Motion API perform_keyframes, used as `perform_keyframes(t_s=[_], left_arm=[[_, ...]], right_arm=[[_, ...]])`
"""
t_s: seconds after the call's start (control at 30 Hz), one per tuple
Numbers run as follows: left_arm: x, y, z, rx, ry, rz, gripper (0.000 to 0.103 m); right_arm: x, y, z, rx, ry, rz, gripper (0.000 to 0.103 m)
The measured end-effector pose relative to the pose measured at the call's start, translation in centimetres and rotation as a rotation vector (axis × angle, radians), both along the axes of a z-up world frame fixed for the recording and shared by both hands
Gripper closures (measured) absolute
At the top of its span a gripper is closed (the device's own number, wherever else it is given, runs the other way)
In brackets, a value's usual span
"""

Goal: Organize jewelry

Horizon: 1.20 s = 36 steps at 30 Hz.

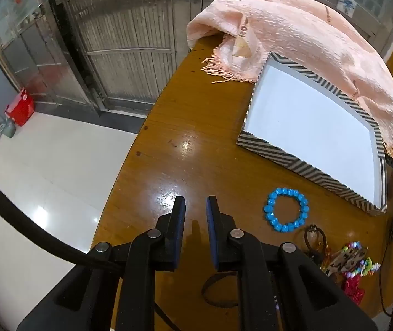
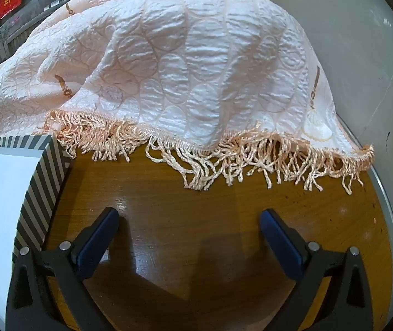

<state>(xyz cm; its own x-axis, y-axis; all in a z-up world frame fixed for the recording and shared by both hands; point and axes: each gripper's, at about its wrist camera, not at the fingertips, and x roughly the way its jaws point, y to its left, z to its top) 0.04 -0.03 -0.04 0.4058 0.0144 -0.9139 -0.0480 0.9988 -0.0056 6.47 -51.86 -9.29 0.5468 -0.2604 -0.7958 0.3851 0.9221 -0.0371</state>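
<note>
Bright indoor light from overhead throws white glare spots on the glossy wooden surface (image 1: 185,149) and the pale floor (image 1: 39,212). Soft shadows pool under each gripper. Fisheye bending curves every edge, corners go black, and the pink cloth (image 2: 196,69) washes out slightly.

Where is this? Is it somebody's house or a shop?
Probably a home's front room, though it could be a small shop. A wooden table holds a fringed pink cloth, a striped tray and a blue bracelet. Beyond it are a metal folding gate and a white tiled floor.
</note>
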Motion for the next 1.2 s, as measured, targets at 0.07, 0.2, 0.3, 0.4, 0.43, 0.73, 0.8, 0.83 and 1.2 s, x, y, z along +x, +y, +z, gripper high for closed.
perform_keyframes(t_s=[0.07,0.2,0.3,0.4,0.43,0.73,0.8,0.83,1.2], left_arm=[[0.2,0.0,-0.2,-0.002,0.007,0.004,0.088],[0.1,-1.8,-0.8,0.0,0.027,0.001,0.088],[-0.8,-2.0,-0.5,-0.002,0.023,-0.007,0.088],[-2.0,-0.5,-0.5,-0.019,0.01,-0.049,0.088],[-2.0,-0.6,-0.6,-0.015,0.006,-0.055,0.088],[-2.1,-1.2,-0.4,-0.021,-0.035,-0.13,0.088],[-2.2,-1.4,-0.3,-0.032,-0.037,-0.154,0.088],[-2.2,-1.5,-0.2,-0.033,-0.039,-0.164,0.088],[-3.6,-1.7,1.1,-0.018,-0.094,-0.254,0.088]], right_arm=[[0.0,0.1,0.0,-0.012,0.004,-0.004,0.0],[-0.1,0.3,0.1,0.018,0.049,0.014,0.0],[-0.8,0.7,0.5,0.057,0.156,0.074,0.0],[-3.9,2.1,1.5,0.059,0.155,0.054,0.0],[-4.9,2.7,2.0,0.052,0.148,0.053,0.0],[-15.9,11.2,10.1,0.137,0.005,0.136,0.0],[-17.1,13.1,10.4,0.155,0.014,0.143,0.0],[-17.7,14.1,10.7,0.159,0.007,0.146,0.0],[-19.6,20.3,12.7,0.263,-0.094,0.134,0.0]])
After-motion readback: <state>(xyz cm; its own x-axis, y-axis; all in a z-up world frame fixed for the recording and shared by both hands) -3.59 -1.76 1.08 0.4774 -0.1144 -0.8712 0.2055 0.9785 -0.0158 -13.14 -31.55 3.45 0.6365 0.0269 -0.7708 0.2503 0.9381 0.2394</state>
